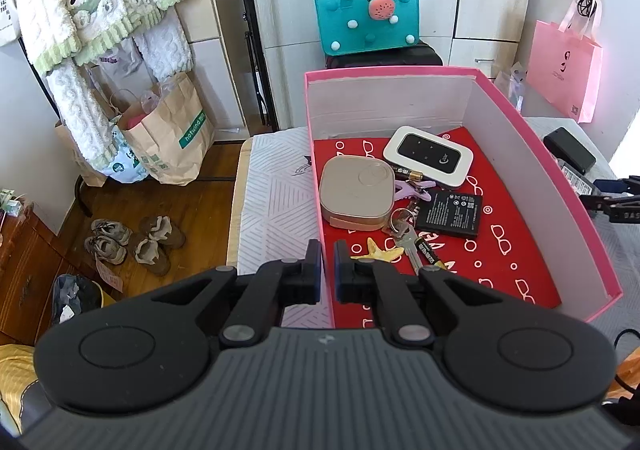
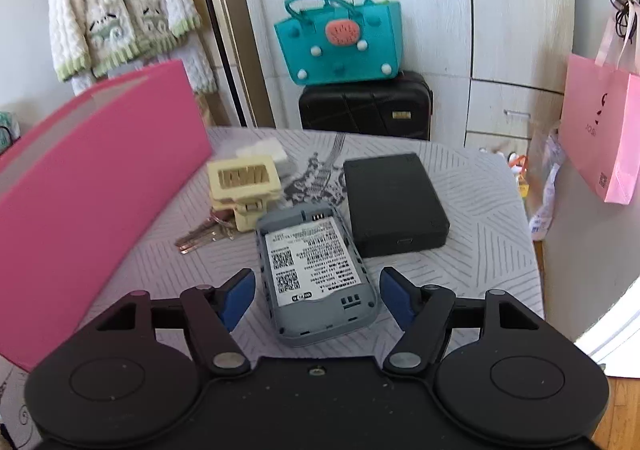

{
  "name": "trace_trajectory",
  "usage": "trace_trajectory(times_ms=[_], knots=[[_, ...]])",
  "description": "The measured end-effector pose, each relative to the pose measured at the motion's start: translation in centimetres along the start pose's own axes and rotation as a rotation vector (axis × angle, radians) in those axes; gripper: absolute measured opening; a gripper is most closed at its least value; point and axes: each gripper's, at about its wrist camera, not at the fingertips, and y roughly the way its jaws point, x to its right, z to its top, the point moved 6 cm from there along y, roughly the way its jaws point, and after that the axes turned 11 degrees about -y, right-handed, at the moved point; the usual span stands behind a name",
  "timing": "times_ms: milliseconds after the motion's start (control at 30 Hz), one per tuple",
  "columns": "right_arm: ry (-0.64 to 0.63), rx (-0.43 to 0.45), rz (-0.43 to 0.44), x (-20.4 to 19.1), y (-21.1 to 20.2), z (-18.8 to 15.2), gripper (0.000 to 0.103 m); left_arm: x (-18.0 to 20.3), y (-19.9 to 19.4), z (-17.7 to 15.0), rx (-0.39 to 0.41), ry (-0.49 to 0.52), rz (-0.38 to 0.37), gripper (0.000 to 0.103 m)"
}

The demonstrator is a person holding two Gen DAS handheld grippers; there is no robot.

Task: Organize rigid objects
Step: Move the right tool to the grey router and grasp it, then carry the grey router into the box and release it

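Looking along my right gripper point(image 2: 316, 296), I see its blue pads spread wide on either side of the grey device point(image 2: 316, 278), which lies label-up on the patterned table point(image 2: 480, 210); the pads do not touch it. Beyond it sit a black box point(image 2: 394, 202), a cream clip-like piece point(image 2: 246, 186) and some keys point(image 2: 204, 236) (blurred, so I may misread them). My left gripper point(image 1: 328, 270) is pinched on the near wall of the pink box point(image 1: 560, 178), one finger inside, one outside. Inside on the red lining lie a beige case point(image 1: 354, 192), a white router point(image 1: 428, 156), a flat battery point(image 1: 450, 212) and a yellow starfish point(image 1: 380, 252).
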Motion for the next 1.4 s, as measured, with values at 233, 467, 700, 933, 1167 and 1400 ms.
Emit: trace_trajectory(times_ms=[233, 467, 700, 933, 1167, 1400], knots=[[-0.005, 0.018, -0.044, -0.9, -1.8, -0.2, 0.067, 0.0, 0.0, 0.0, 0.003, 0.008, 0.003, 0.006], [0.013, -0.075, 0.003, -2.5, -3.2, -0.6, 0.067, 0.2, 0.5, 0.0, 0.009, 0.015, 0.013, 0.006], [-0.044, -0.085, 0.093, -4.5, -2.7, -0.8, 0.070, 0.1, 0.5, 0.1, 0.004, 0.008, 0.002, 0.006], [-0.099, -0.112, 0.008, -5.1, -0.7, -0.6, 0.068, 0.4, 0.6, -0.2, 0.017, 0.026, 0.016, 0.006], [-0.112, -0.047, 0.058, -5.3, -4.0, 1.1, 0.064, -0.1, 0.2, -0.3, 0.013, 0.006, -0.019, 0.006], [-0.173, 0.114, 0.098, -6.9, -9.2, 6.8, 0.064, -0.1, 0.1, -0.3, 0.003, 0.054, -0.044, 0.006]])
